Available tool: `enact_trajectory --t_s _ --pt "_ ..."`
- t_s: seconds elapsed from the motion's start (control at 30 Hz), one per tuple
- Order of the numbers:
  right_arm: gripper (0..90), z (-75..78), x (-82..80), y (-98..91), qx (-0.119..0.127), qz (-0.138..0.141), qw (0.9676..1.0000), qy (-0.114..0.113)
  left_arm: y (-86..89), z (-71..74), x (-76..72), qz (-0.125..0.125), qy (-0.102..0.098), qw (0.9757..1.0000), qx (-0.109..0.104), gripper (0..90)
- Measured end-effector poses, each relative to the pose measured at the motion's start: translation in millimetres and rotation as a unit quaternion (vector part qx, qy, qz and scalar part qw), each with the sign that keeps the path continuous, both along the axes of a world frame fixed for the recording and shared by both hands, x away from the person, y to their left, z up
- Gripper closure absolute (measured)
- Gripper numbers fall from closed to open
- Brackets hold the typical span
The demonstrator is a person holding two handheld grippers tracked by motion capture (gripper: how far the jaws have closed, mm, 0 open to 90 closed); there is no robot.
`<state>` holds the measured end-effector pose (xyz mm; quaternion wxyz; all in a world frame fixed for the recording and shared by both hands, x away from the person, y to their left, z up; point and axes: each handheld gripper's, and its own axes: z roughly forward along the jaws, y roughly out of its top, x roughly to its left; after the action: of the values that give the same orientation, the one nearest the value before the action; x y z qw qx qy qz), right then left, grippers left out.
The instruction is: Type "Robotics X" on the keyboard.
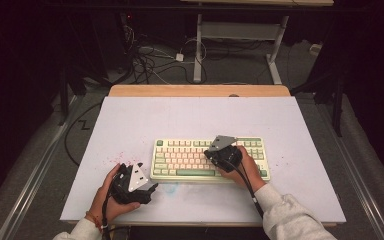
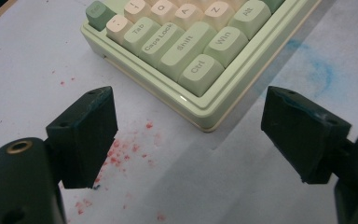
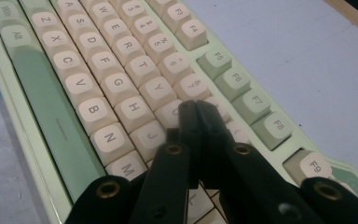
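Right gripper (image 3: 196,109) jaws were clenched together, empty, tips over the keyboard (image 1: 190,159) near its I key. Left gripper (image 2: 186,140) jaws stood released, just off the keyboard's Ctrl corner. Keyboard lay on the desk (image 1: 130,120), toward the near edge.

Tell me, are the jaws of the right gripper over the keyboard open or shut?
Shut: the right gripper has its two black jaws pressed together, tips above the keyboard keys.
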<state>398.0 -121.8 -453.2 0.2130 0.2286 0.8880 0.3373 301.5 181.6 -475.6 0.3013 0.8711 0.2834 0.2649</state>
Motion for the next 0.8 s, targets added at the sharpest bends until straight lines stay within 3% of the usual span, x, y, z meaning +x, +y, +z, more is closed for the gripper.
enact_trajectory --t_s 0.63,0.8 --pt "90.0 -0.5 2.1 2.0 -0.001 -0.007 1.0000 -0.003 0.1 0.3 -0.4 0.000 0.001 1.0000 0.003 17.3" --pt "90.0 -1.4 1.2 4.3 -0.022 0.001 0.9997 -0.003 0.1 0.3 -0.4 0.001 0.001 1.0000 0.003 17.3"
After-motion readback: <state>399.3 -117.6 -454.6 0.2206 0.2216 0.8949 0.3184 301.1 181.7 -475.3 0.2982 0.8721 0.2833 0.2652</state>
